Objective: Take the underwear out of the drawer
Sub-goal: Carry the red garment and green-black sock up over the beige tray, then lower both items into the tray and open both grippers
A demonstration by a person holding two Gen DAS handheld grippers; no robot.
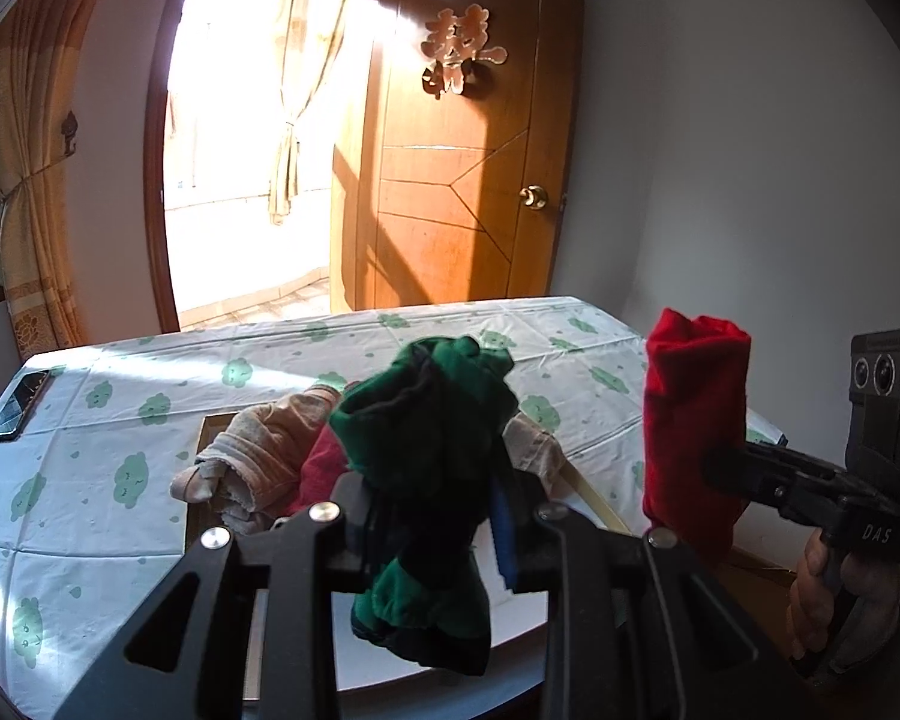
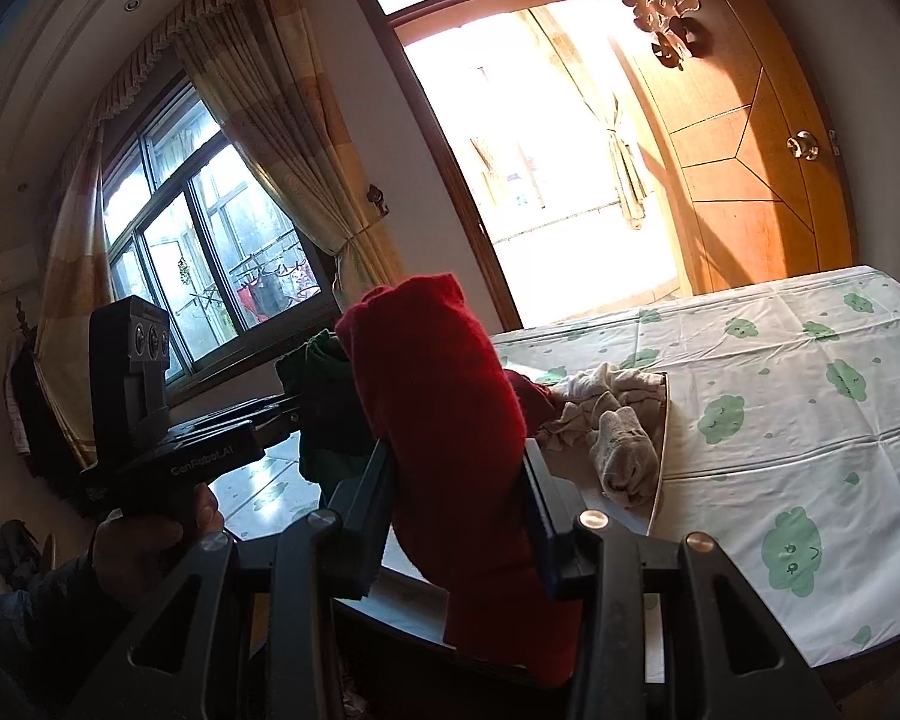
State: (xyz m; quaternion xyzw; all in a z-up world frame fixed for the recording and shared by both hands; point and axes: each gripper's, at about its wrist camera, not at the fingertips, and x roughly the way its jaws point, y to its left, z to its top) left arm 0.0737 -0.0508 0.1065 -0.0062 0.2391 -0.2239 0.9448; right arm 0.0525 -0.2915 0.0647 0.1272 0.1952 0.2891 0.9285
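Fingers: our left gripper (image 1: 435,516) clamps rolled green cotton underwear (image 1: 426,450) | right gripper (image 2: 459,510) clamps rolled red knit underwear (image 2: 450,450) | both lifted out; beige garments (image 1: 258,450) remain.

A lived-in home, a bedroom by the look of it: a wooden door (image 1: 456,168) with a paper wedding ornament (image 1: 459,51) stands open far ahead, tied-back curtains (image 2: 282,138) frame a window (image 2: 210,276) on the left, and a cloud-print cloth (image 1: 90,450) covers the near worktop.
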